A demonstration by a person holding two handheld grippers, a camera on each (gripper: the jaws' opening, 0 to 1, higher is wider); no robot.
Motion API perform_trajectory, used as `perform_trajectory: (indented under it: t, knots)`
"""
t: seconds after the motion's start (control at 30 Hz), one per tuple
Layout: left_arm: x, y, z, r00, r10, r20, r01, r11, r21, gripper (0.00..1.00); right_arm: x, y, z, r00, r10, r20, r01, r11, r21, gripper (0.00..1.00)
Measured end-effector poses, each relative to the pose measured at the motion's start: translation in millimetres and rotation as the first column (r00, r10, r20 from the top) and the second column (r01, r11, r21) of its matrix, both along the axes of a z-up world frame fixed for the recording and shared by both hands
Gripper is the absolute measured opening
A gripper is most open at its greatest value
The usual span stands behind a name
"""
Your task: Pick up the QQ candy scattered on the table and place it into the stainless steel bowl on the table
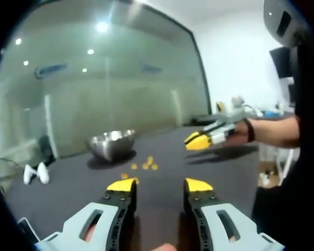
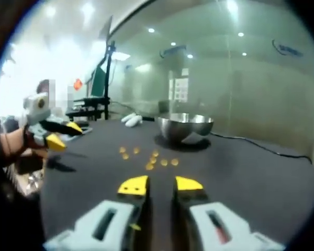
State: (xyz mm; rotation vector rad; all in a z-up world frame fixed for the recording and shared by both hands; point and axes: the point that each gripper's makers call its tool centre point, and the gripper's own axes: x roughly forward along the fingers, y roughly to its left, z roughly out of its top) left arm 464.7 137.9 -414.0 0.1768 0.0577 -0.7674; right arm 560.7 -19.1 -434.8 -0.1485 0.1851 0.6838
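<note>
Several small orange QQ candies (image 1: pixel 144 165) lie scattered on the dark table (image 1: pixel 167 157), a little in front of the stainless steel bowl (image 1: pixel 112 144). My left gripper (image 1: pixel 160 185) is open with nothing between its yellow tips, short of the candies. The right gripper (image 1: pixel 200 140) hovers above the table at the right, held by a hand. In the right gripper view the candies (image 2: pixel 149 158) lie between my right gripper (image 2: pixel 161 184), open and empty, and the bowl (image 2: pixel 184 126). The left gripper (image 2: pixel 60 135) floats at the left with its jaws apart.
Two white objects (image 1: pixel 34 173) lie near the table's far edge beside the bowl. A thin cable (image 2: pixel 261 149) runs across the table right of the bowl. A glass wall (image 1: pixel 110 83) stands behind the table. A person's forearm (image 1: pixel 275 130) reaches in.
</note>
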Motion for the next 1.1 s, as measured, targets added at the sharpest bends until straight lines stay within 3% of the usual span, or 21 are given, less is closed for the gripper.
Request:
perform_trajectory:
  t: [0.23,0.67,0.9,1.1]
  knots:
    - [-3.6,3,1.6,1.0,0.004,0.005,-0.004,1.0,-0.004,0.37,27,15,6.0,1.0,0.008,0.012,-0.008,1.0,-0.025,0.19]
    - [-3.5,7,6.2,1.0,0.016,0.019,-0.016,1.0,-0.009,0.37,81,35,-13.6,0.998,-0.027,-0.049,0.025,0.999,-0.043,0.18]
    - [-5.2,10,4.9,1.0,0.019,0.019,-0.019,1.0,-0.01,0.37,96,40,-26.8,0.996,-0.037,-0.076,0.032,0.997,-0.068,0.17]
    - [-4.7,17,3.7,0.999,0.035,0.014,-0.035,0.999,-0.014,0.37,96,46,-35.2,0.995,-0.025,-0.098,0.018,0.997,-0.075,0.14]
